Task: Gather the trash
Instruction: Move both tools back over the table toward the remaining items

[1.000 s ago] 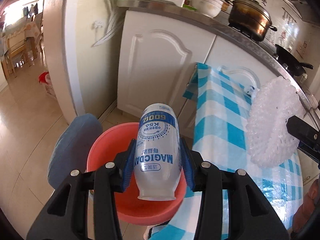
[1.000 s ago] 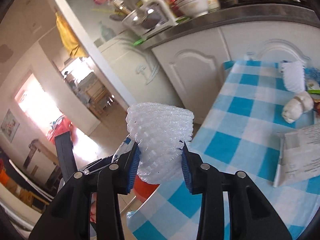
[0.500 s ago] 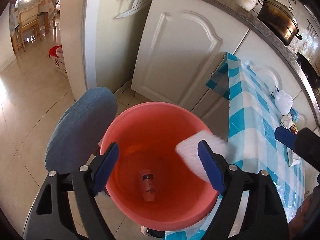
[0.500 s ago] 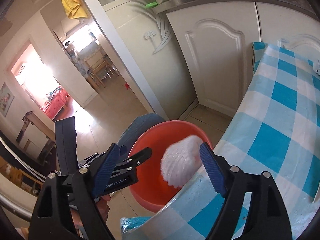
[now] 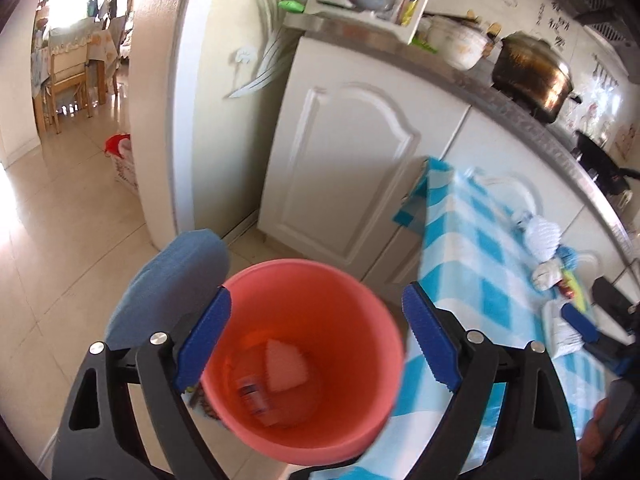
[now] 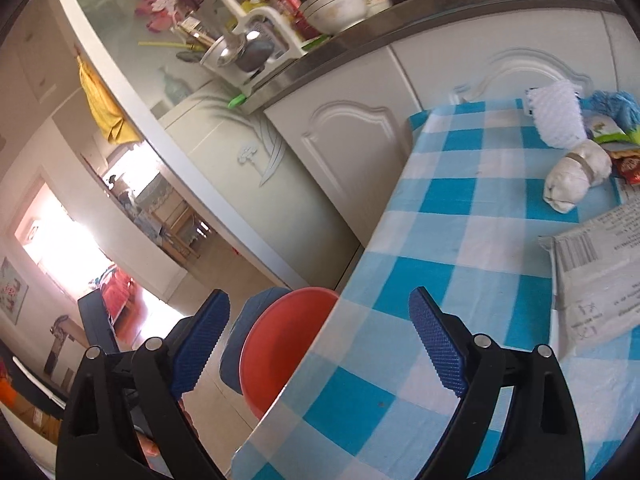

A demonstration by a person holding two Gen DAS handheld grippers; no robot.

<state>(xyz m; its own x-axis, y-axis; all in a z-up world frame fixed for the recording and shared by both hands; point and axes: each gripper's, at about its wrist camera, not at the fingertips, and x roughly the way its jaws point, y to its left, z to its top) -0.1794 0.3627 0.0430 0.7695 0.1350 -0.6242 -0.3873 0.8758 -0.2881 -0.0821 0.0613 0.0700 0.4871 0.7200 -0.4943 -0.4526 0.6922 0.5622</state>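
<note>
A red bucket [image 5: 300, 266] stands on the floor against the table's end. Its rim [image 6: 280, 320] also shows in the right wrist view. In its bottom lie a white plastic bottle [image 5: 252, 394] and a white foam net [image 5: 284, 368]. My left gripper [image 5: 316, 300] hangs over the bucket's mouth, its jaws opening with nothing between them. My right gripper [image 6: 318, 300] is over the table's near corner, jaws opening too and empty. Farther along the checked tablecloth [image 6: 460, 240] lie another foam net [image 6: 556, 120], a white wad [image 6: 576, 180] bound with a band, and a grey mailing bag [image 6: 600, 272].
Snack wrappers [image 6: 608, 132] and a blue fluffy thing [image 6: 616, 106] lie at the table's far end. White cabinets [image 5: 348, 168] stand behind the table, under a crowded counter with a pot [image 5: 532, 76]. A rounded blue denim shape [image 5: 172, 284] is beside the bucket.
The left gripper let go of the bottle and the right let go of the foam net; both now lie in the bucket. Both jaws spread wide. The right gripper swung back toward the table.
</note>
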